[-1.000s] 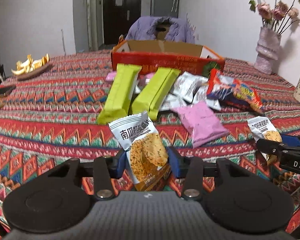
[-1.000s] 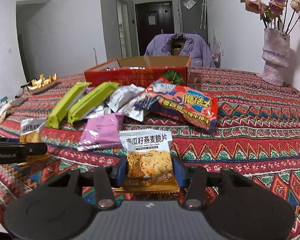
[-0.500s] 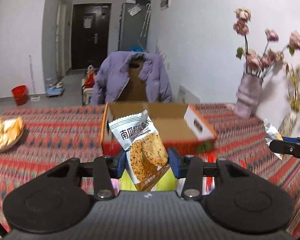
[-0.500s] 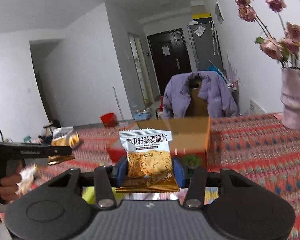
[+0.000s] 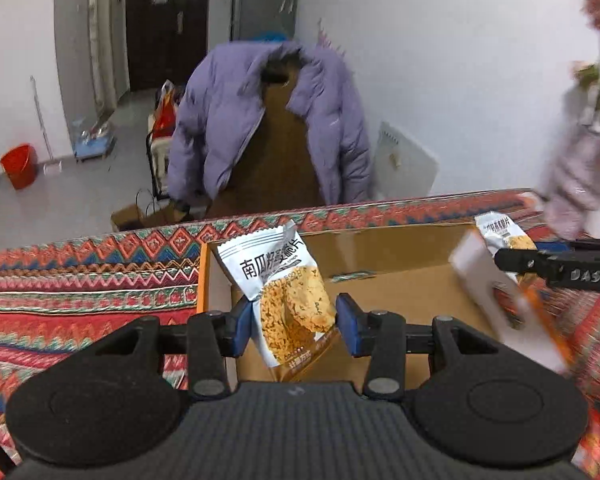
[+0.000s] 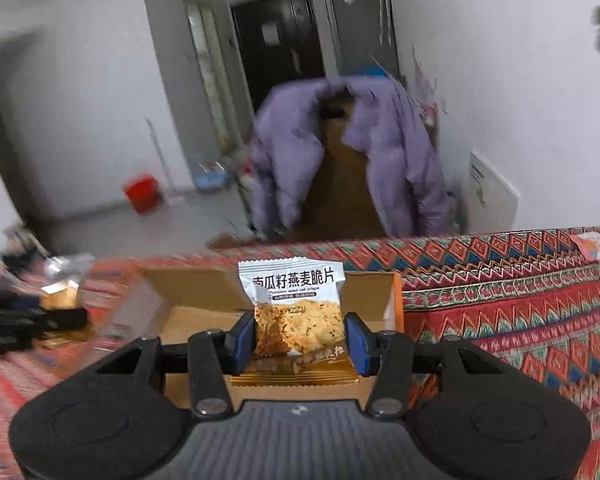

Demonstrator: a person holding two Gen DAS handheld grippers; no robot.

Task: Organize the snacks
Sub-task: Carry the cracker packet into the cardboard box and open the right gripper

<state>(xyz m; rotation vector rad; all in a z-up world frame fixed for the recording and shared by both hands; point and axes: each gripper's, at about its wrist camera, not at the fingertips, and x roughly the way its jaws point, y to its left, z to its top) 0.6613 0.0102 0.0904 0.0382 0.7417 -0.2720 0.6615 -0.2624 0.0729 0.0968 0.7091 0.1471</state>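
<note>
My left gripper (image 5: pixel 294 326) is shut on a white-and-gold oat crisp packet (image 5: pixel 284 300), tilted, above the open cardboard box (image 5: pixel 400 292). My right gripper (image 6: pixel 300 338) is shut on a second oat crisp packet (image 6: pixel 298 312), upright, also over the cardboard box (image 6: pixel 196 292). In the left wrist view the right gripper's finger (image 5: pixel 556 268) and its packet (image 5: pixel 500 232) show at the right, over the box's far right corner. In the right wrist view the left gripper (image 6: pixel 32 316) is a dark blur at the left with a packet (image 6: pixel 60 280).
The box sits on a red patterned tablecloth (image 6: pixel 520 320) near the table's far edge. Beyond stands a chair draped with a purple jacket (image 5: pixel 268 120). A pale vase (image 5: pixel 580 176) stands at the right. A red bucket (image 5: pixel 18 164) is on the floor.
Both grippers carried their packets forward and up, from above the snack pile to over the open box. The pile has dropped out of view. The grips have not changed.
</note>
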